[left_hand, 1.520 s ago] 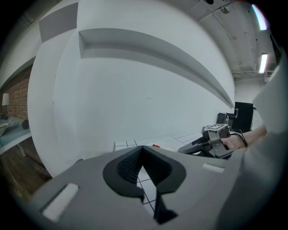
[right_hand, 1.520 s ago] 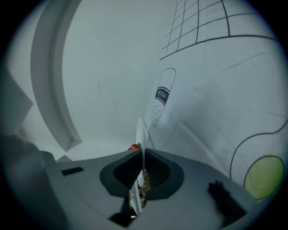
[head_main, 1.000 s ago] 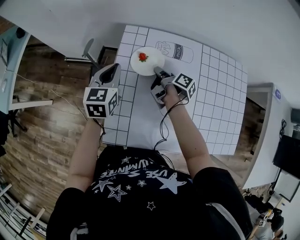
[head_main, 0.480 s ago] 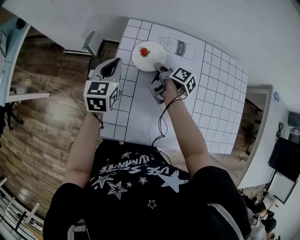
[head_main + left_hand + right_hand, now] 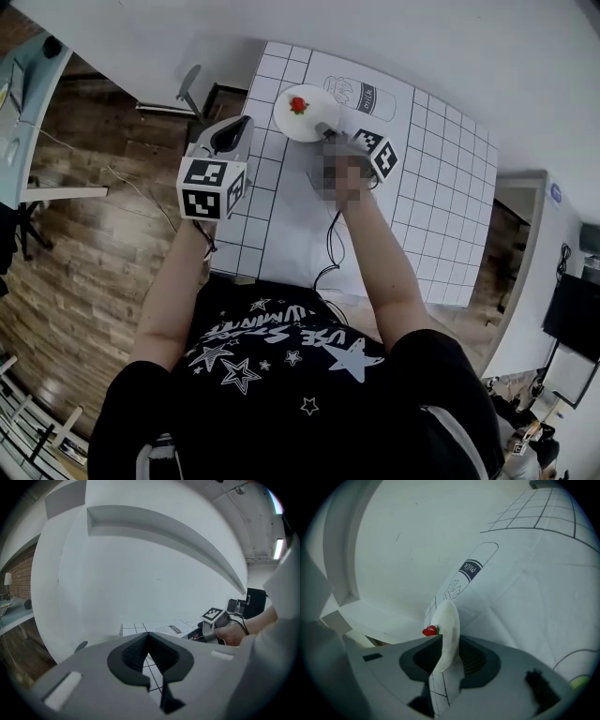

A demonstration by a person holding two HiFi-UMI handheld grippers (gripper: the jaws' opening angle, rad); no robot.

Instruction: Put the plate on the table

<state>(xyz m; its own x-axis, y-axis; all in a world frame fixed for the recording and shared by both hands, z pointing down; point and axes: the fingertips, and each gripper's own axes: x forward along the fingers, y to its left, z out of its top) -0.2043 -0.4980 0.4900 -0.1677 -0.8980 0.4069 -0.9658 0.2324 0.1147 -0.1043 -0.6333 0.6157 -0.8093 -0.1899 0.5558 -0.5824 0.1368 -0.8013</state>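
Plate, rim pinched between the right gripper's jaws for lowering onto the table; left gripper beside it hangs closed, empty.

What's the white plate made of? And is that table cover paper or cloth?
The plate looks like matte white plastic or ceramic: thin rim, no shine; can't be sure. The table cover looks like cloth or thin sheet: it shows creases and folds.
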